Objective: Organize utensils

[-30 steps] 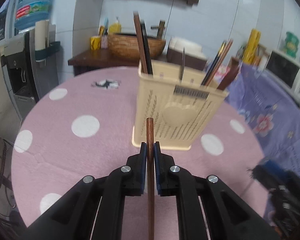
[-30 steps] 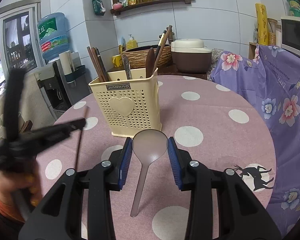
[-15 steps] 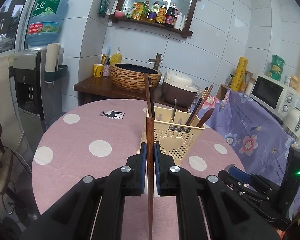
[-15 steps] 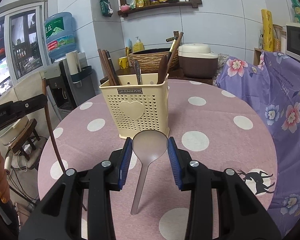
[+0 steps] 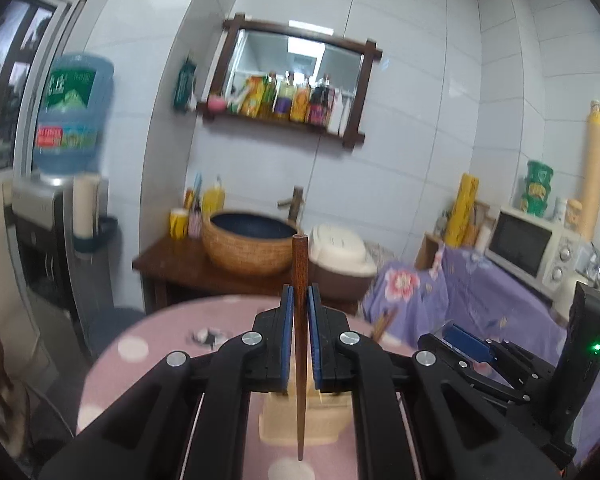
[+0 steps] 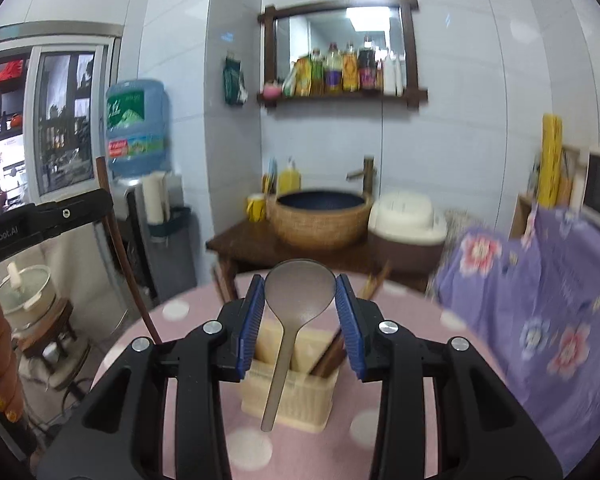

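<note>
Left wrist view: our left tool (image 5: 299, 344) is clamped tight on a chopstick (image 5: 300, 360), long axis vertical, thin tip down, poised above the caddy (image 5: 288, 428) on the bench (image 5: 148, 364), prob. so it drops straight in. Right tool (image 6: 300, 320) pinches a spoon (image 6: 296, 312) by the bowl w/ pads partly spread; handle hangs down over the caddy, bowl up, same reason.

You're holding a dark brown wooden chopstick (image 5: 299, 312), smooth with a dull sheen, and a translucent grey-brown plastic spoon (image 6: 298, 304) — matt. The cream perforated plastic utensil basket (image 6: 300, 400) looks matt too, on a pink white-dotted tablecloth (image 6: 412, 440) — soft fabric.
</note>
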`<state>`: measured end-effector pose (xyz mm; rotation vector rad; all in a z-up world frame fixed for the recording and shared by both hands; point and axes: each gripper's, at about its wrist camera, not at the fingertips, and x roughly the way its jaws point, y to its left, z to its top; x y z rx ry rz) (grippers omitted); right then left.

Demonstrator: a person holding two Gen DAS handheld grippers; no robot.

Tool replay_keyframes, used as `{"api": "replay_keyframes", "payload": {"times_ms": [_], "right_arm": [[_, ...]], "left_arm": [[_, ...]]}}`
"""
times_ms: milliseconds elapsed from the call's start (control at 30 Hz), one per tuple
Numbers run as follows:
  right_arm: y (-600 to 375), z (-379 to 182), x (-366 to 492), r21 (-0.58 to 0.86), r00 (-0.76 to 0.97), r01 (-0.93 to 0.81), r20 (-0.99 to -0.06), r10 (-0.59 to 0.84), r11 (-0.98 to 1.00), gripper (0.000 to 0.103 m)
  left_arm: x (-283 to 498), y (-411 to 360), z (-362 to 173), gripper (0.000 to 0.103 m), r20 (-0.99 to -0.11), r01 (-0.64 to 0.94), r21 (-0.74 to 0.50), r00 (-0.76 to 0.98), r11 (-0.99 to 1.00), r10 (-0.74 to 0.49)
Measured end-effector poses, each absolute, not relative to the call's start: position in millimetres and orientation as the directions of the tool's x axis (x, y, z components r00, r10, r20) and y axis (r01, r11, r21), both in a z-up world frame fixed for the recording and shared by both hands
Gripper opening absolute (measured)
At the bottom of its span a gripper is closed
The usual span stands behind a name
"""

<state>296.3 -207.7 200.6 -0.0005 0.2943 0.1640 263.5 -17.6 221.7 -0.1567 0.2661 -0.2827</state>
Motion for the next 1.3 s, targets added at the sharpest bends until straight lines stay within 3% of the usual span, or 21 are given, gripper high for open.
{"api": "replay_keyframes", "payload": {"times_ms": [200,500,767,867,900,933,967,1033,1167,1267,1300], "right_arm": [[-197,211,351,-0.014,0.952,-0.095,-0.295,0.087,0.995,0.037],[-182,112,378,-0.060,0.906,-0.080,-0.420,0.047,0.995,0.037],[-167,75,374,-0.126,0.898,-0.090,-0.440,0.025,0.988,0.037],[-170,77,371,-0.112,0.905,-0.110,-0.422,0.053,0.988,0.044],[-169,79,367,-0.115,0.910,-0.114,-0.411,0.057,0.987,0.051],[-170,82,361,-0.122,0.918,-0.110,-0.394,0.054,0.986,0.063],[-171,86,353,-0.126,0.929,-0.094,-0.368,0.041,0.988,0.069],[-174,94,336,-0.123,0.948,-0.082,-0.317,0.039,0.989,0.076],[-183,101,291,-0.120,0.965,-0.083,-0.258,0.049,0.989,0.088],[-196,92,244,-0.102,0.974,-0.068,-0.223,0.044,0.992,0.094],[-200,86,229,-0.097,0.976,-0.060,-0.216,0.038,0.993,0.097]], "left_arm": [[316,-35,239,0.009,-0.197,0.224,-0.189,0.945,0.956,-0.260],[347,-42,149,0.009,-0.366,0.204,-0.206,0.891,0.957,-0.268],[353,-41,104,0.008,-0.449,0.191,-0.213,0.852,0.958,-0.270],[349,-39,108,0.008,-0.441,0.208,-0.218,0.851,0.954,-0.286],[346,-38,111,0.009,-0.430,0.211,-0.212,0.857,0.954,-0.285],[340,-37,116,0.014,-0.415,0.214,-0.200,0.866,0.956,-0.280],[332,-35,120,0.020,-0.397,0.216,-0.187,0.876,0.958,-0.275],[312,-29,128,0.063,-0.349,0.214,-0.162,0.901,0.963,-0.258],[267,-9,127,0.076,-0.289,0.198,-0.129,0.930,0.972,-0.228],[230,9,110,0.098,-0.264,0.176,-0.105,0.944,0.979,-0.199],[216,15,103,0.098,-0.255,0.163,-0.103,0.949,0.981,-0.185]]}}
